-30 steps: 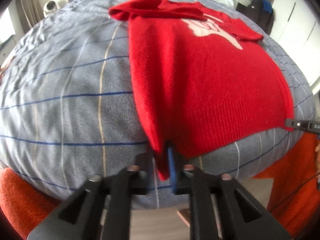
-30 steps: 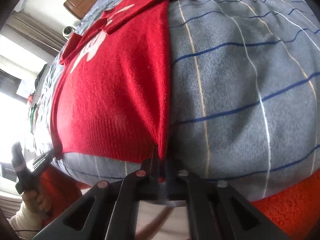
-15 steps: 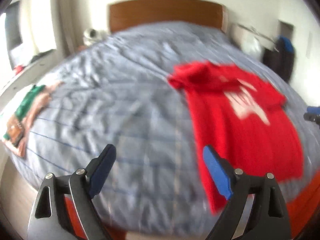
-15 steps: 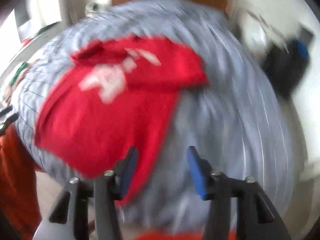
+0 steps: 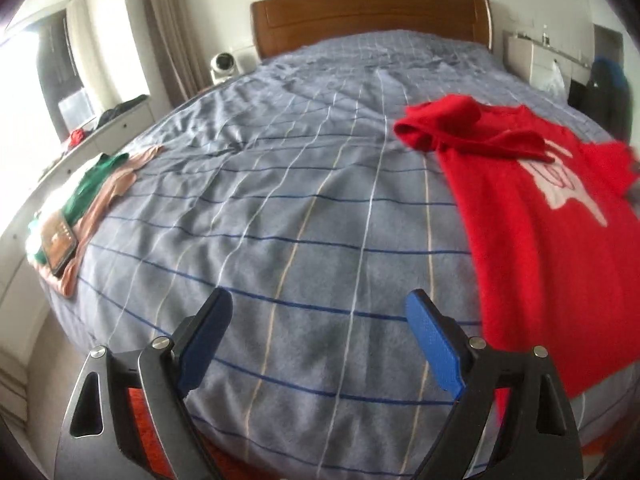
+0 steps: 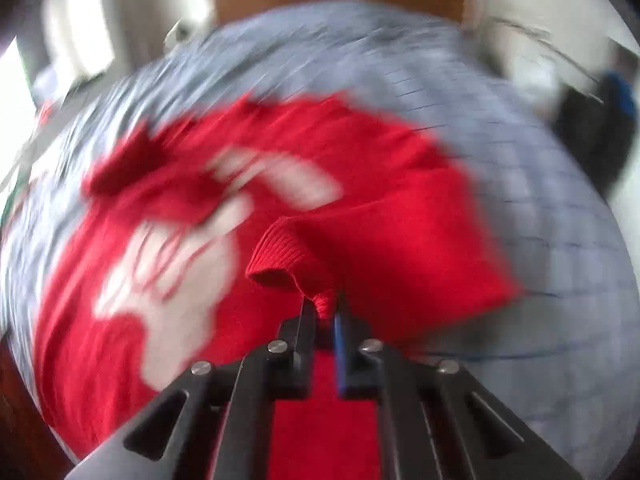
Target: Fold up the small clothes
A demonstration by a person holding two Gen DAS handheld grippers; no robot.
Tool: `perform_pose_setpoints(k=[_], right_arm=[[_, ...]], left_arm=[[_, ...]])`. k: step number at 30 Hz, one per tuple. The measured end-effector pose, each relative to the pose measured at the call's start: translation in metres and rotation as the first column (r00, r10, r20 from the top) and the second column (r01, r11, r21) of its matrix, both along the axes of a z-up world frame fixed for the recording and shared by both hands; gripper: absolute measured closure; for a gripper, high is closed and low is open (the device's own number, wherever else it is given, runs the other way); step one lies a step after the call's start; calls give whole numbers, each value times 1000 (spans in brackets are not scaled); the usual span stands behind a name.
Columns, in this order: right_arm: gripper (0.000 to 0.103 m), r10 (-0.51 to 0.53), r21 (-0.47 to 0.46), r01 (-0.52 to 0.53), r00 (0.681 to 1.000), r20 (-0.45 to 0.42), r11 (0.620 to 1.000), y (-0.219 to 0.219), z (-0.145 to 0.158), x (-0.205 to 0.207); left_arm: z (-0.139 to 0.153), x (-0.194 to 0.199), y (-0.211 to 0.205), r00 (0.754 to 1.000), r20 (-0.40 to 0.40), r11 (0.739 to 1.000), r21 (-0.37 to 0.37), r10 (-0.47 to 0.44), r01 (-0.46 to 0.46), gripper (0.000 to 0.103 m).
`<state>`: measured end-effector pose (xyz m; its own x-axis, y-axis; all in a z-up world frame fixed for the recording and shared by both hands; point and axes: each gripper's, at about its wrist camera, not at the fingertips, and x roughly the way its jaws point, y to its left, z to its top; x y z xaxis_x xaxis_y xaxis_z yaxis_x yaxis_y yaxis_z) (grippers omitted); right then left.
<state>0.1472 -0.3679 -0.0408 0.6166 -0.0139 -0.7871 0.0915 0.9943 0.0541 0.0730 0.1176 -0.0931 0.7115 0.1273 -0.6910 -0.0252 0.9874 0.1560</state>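
A red knit sweater (image 5: 552, 240) with a white print lies flat on the right side of the bed, its hood bunched at the far end. My left gripper (image 5: 320, 336) is open and empty above the bedspread, left of the sweater. In the blurred right wrist view, my right gripper (image 6: 325, 312) is shut on the ribbed cuff (image 6: 288, 256) of the sweater's sleeve and holds it over the sweater's body (image 6: 120, 300).
The bed has a grey-blue checked cover (image 5: 280, 200) and a wooden headboard (image 5: 368, 12). A pile of green and pink clothes with a phone-like object (image 5: 80, 208) lies at the bed's left edge. A white dresser (image 5: 536, 56) stands at the back right.
Both grippers let go of the sweater's bottom hem and pulled back. The left one stays open; the right one has shut on the sleeve cuff and is moving fast.
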Motion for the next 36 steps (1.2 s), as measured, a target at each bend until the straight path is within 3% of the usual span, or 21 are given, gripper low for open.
perform_pose_setpoints(k=[2, 5, 8, 15, 22, 24, 29, 32, 33, 36], right_arm=[[96, -141, 1, 141, 989, 30, 990, -59, 15, -21], [96, -357, 3, 357, 933, 34, 934, -150, 23, -63], [96, -467, 29, 466, 884, 14, 884, -200, 16, -91], [96, -590, 113, 590, 807, -38, 800, -243, -24, -126], [97, -653, 337, 637, 753, -83, 693, -278, -50, -167], [96, -653, 387, 631, 752, -92, 672, -282, -50, -174], [91, -677, 350, 657, 731, -80, 668, -276, -36, -179], [88, -703, 282, 677, 711, -11, 680, -265, -15, -187], [87, -692, 272, 662, 722, 17, 698, -259, -9, -184], [87, -588, 324, 541, 806, 62, 776, -243, -3, -168]], left_arm=[[-1, 2, 0, 1000, -11, 1000, -15, 4, -4, 13], [-2, 2, 1, 1000, -17, 999, -31, 11, -11, 13], [-6, 3, -1, 999, -36, 1000, -23, 18, -19, 13], [-11, 4, -3, 998, -57, 999, 10, 33, -32, 13], [-14, 8, 3, 995, -81, 998, 2, 57, -57, 13], [-13, 7, 4, 995, -80, 998, -4, 57, -57, 13], [-14, 8, 1, 995, -88, 999, 10, 49, -49, 13], [-14, 7, -2, 996, -82, 999, 27, 46, -44, 13], [-13, 6, -3, 996, -83, 999, 30, 44, -42, 13], [-4, 6, -8, 996, -86, 1000, 16, 17, -16, 13]])
